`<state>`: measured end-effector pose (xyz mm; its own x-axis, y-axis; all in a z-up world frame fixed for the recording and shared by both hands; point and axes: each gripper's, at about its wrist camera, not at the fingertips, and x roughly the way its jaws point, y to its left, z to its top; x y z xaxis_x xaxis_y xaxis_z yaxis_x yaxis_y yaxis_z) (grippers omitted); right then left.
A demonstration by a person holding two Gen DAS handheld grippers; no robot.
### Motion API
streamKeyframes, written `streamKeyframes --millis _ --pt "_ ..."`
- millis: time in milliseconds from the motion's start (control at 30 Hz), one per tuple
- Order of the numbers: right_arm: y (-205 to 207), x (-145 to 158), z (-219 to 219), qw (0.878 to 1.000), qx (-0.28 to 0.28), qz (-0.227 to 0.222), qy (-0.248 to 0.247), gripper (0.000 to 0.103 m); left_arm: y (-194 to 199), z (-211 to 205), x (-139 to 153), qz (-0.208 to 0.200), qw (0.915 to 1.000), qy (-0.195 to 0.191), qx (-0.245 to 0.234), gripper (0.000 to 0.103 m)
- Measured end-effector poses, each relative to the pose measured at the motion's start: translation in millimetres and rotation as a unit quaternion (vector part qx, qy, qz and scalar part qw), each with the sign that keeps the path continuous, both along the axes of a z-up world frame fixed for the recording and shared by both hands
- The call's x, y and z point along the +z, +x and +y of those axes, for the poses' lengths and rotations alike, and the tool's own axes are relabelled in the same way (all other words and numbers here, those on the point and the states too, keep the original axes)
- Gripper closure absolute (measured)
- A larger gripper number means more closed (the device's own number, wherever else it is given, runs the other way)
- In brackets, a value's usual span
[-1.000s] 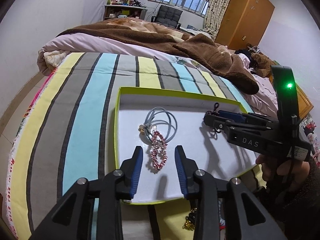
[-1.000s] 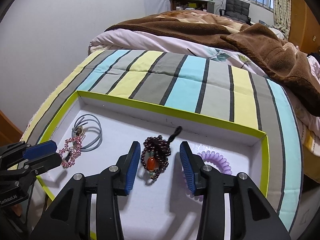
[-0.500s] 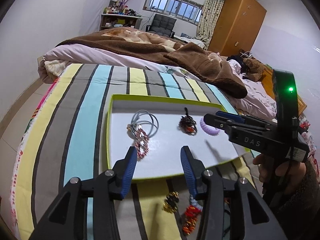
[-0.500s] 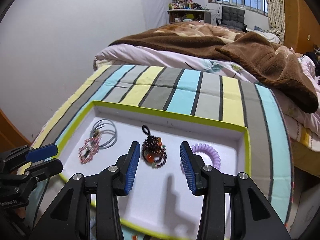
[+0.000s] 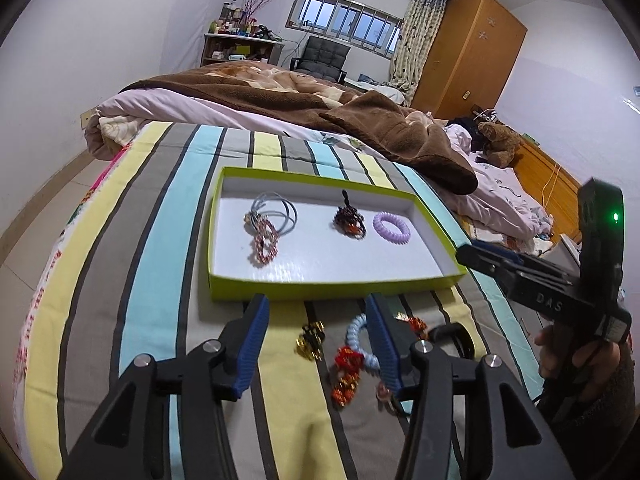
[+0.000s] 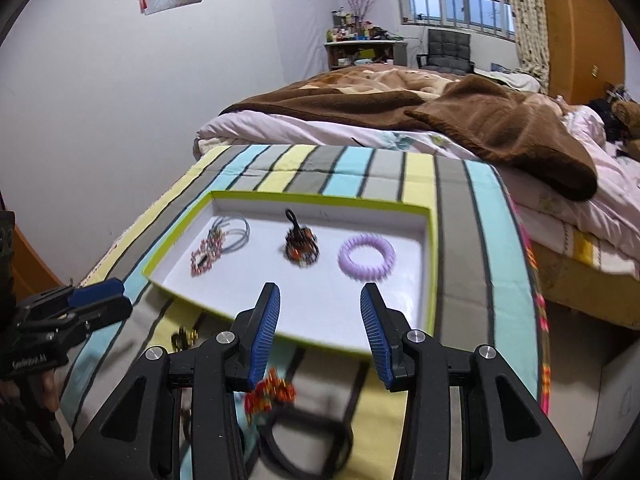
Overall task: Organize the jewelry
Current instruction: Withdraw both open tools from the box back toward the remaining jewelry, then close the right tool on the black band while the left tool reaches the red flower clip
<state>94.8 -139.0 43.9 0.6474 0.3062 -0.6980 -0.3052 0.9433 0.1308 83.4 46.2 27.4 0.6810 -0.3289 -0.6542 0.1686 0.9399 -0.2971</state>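
Note:
A green-rimmed white tray (image 5: 224,236) (image 6: 430,280) lies on the striped bedspread. It holds blue-grey hair ties (image 5: 280,210), a pink beaded bracelet (image 5: 264,242) (image 6: 204,258), a dark beaded bracelet (image 5: 350,220) (image 6: 301,245) and a purple coil tie (image 5: 392,227) (image 6: 366,258). In front of the tray lie a gold clip (image 5: 310,342) (image 6: 183,337), a red beaded piece (image 5: 347,374) (image 6: 270,394), a light blue coil tie (image 5: 356,338) and a black ring (image 5: 452,336) (image 6: 304,440). My left gripper (image 5: 316,340) is open above these loose pieces. My right gripper (image 6: 318,334) is open over the tray's near edge.
A brown blanket (image 5: 360,120) and pale duvet (image 6: 320,128) are heaped on the bed behind the tray. A teddy bear (image 5: 498,142) sits at the far right, a wooden wardrobe (image 5: 468,52) behind it. The bed's edge drops off to the left.
Both grippers have pulled back toward me and away from the tray, both open and empty. The dark bracelet and pink bracelet stay in the tray. The loose pieces in front came into view.

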Motion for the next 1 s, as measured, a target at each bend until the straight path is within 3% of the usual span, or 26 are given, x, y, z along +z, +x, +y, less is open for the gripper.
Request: streamKeyframes --millis 500,1000 --pt "-52.2 -45.7 -32.6 0.998 -0.028 0.045 -0.015 0.06 -33.5 -4.9 -26.3 0.022 0.9995 0.022 0.005 0.049" --pt "-48.2 -61.4 -19.4 0.997 -0.013 0.058 -0.039 0.06 -38.4 -5.0 -35.6 0.031 0.9993 0.021 0.008 0.049"
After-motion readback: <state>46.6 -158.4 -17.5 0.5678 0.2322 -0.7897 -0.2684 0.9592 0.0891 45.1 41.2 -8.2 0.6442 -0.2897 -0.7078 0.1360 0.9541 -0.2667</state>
